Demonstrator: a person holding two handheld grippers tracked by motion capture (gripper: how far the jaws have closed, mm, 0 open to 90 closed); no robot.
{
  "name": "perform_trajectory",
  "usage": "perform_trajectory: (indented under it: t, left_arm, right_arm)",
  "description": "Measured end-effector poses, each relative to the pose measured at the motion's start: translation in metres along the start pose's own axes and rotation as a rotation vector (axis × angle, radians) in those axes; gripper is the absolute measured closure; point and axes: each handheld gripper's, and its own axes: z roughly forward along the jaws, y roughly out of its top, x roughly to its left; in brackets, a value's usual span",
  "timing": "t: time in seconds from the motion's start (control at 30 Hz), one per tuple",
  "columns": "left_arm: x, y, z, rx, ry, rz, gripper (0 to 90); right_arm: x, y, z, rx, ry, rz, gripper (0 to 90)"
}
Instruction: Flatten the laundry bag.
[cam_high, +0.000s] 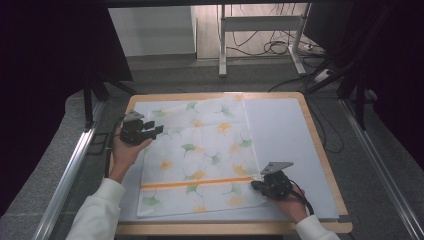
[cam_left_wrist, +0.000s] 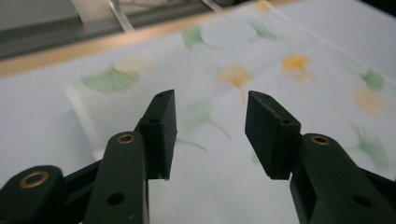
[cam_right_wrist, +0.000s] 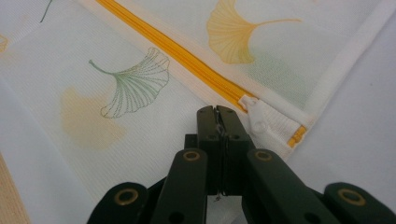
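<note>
**Right tongs pinched at the zip end, left tongs wide above the bag**

Right gripper (cam_right_wrist: 219, 122): jaws pressed together with a thin metal sliver between them, seemingly the zip pull, though too small to be sure. Tips just beside the white slider (cam_right_wrist: 256, 116) at the end of the orange zip (cam_right_wrist: 187, 58). In the high view, sitting at the bag's right edge near the front, held by the right hand (cam_high: 291, 202).

Left gripper (cam_left_wrist: 211, 128): jaws wide apart, nothing between them, poised above the printed cloth. In the high view, at the bag's left edge toward the far side, gripped by the left hand (cam_high: 125, 150), white sleeve (cam_high: 97, 212) below.

Mesh bag (cam_high: 200, 150): flat, white, printed with green and orange fan-shaped leaves, spread over a pale mat (cam_high: 285, 135). Zip running across it near the front edge.

Wooden table (cam_high: 322, 150) under the mat. Beyond it, grey floor, a white metal frame (cam_high: 260, 25) and loose cables (cam_high: 275, 47).
</note>
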Motion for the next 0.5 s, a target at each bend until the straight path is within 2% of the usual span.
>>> perform_trajectory:
  t: [0.07,0.2,0.3,0.37,0.47,0.5]
  left_arm:
    - [-0.007,-0.005,0.001,0.01,-0.01,0.019,52.8]
    - [-0.01,-0.013,0.003,-0.001,-0.037,-0.018,50.1]
    - [-0.007,-0.022,0.01,0.043,-0.029,-0.039,49.3]
    - [-0.005,-0.033,0.013,0.059,-0.05,-0.072,49.8]
    - [-0.008,-0.05,0.017,0.105,-0.046,-0.068,51.2]
    - [-0.01,-0.054,0.019,0.124,-0.037,-0.055,51.1]
  right_arm:
    - [0.0,0.0,0.0,0.0,0.0,0.001,88.2]
    - [0.0,0.0,0.0,0.0,0.0,0.0,88.2]
    - [0.0,0.0,0.0,-0.001,-0.004,-0.002,88.2]
    - [0.001,0.0,0.0,0.0,-0.006,-0.006,88.1]
    - [0.001,0.001,0.0,0.004,-0.007,-0.013,88.1]
    - [0.002,0.001,0.0,0.006,-0.008,-0.013,88.1]
